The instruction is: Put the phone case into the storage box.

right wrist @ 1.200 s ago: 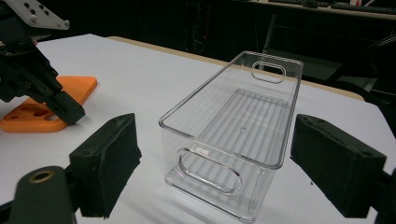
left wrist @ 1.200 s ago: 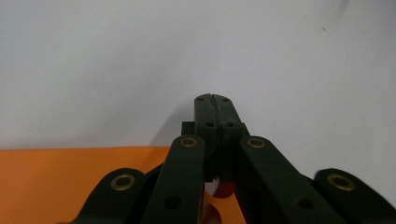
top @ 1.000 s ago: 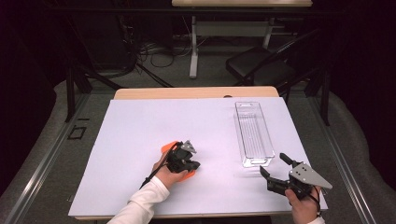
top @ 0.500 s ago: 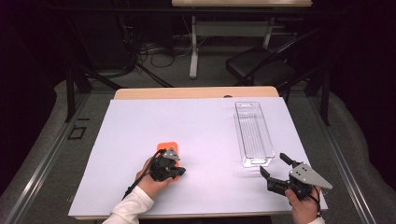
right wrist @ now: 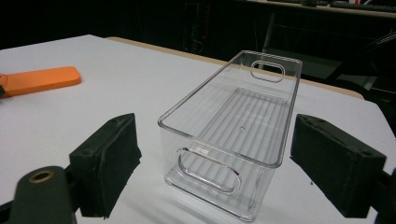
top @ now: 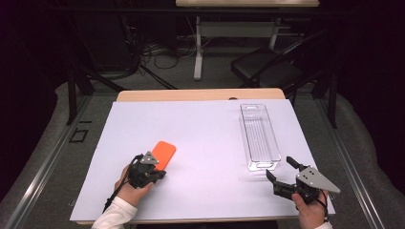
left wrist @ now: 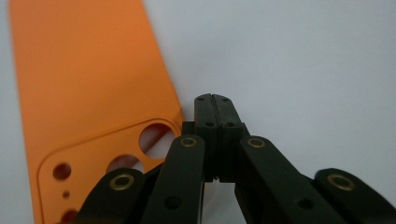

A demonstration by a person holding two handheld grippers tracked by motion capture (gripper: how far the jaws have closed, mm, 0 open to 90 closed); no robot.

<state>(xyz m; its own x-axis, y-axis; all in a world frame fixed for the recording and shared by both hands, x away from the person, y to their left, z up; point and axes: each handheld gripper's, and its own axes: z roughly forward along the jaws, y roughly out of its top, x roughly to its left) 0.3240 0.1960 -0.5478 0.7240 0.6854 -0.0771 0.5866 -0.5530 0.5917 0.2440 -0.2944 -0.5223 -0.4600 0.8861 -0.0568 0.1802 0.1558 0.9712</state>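
1. Left gripper (top: 154, 175): jaws fully closed, pads pressed together, nothing between them. In the left gripper view the closed tips (left wrist: 215, 105) sit just beside the right edge of the flat orange phone case (left wrist: 88, 93), on the bare sheet.
2. Right gripper (top: 282, 172): jaws spread wide, empty. In the right gripper view the two black pads (right wrist: 109, 163) stand either side of the near end of the clear plastic rectangular bin (right wrist: 233, 135), apart from its walls.
3. Orange case lies flat on the left half of the table, just ahead of the left gripper (top: 162, 153). High view can't tell whether gripper and case touch.
4. Clear bin (top: 259, 136) sits upright on the right half, long axis running away from the person, empty, near end just ahead of the right gripper.
5. Surface: white sheet (top: 200, 138) covering most of a light wooden tabletop (top: 200, 94); wood shows as a strip along the far edge.
6. Room: dark, grey carpet floor, black chair (top: 267, 71) behind the table on the right, white desk legs and loose cables farther back.
7. View differences: left gripper view shows the case's camera cut-outs and small holes; high view gives just an orange slab. Right gripper view shows the bin's ribbed floor and handle slots at both ends, plus the case far left; high view shows both hands and the overall layout.
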